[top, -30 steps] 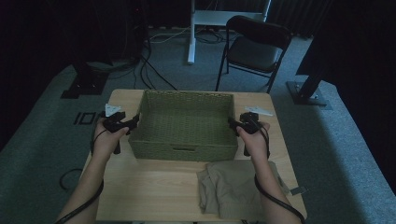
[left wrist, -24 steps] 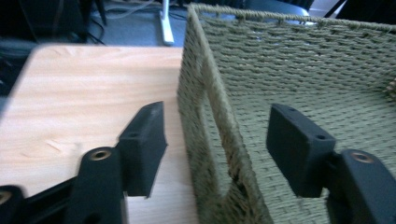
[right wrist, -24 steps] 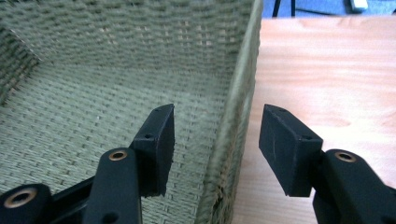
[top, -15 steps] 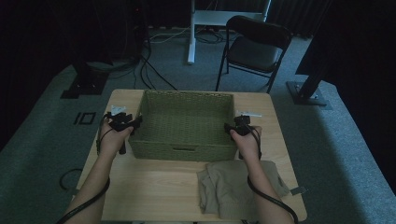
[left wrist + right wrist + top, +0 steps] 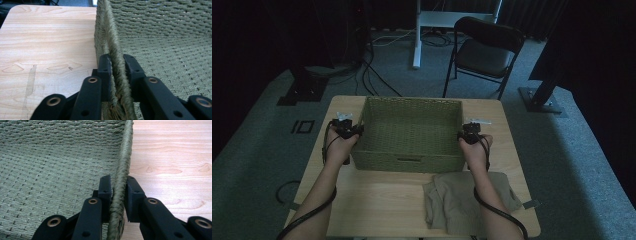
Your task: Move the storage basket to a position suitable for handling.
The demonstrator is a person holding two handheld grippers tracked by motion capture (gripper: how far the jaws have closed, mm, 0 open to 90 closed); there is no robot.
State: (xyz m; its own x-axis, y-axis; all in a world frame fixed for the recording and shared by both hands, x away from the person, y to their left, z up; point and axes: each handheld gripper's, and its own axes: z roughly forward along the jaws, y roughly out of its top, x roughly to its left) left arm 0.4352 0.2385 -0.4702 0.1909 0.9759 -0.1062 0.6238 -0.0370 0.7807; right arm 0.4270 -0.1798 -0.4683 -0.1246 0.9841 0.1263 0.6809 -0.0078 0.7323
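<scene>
On pale wooden table (image 5: 377,200), both grippers (image 5: 117,65) (image 5: 119,185) are pinching woven green rectangular basket (image 5: 412,131) walls, having just closed; lifting evenly is coming next.

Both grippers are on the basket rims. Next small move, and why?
Probably a short, even lift with both hands. The left gripper and right gripper have just been closing, and each now pinches a side rim of the basket, one jaw inside the wall and one outside. The basket sits flat on the table with the cloth close in front, so straight up looks safest.
</scene>
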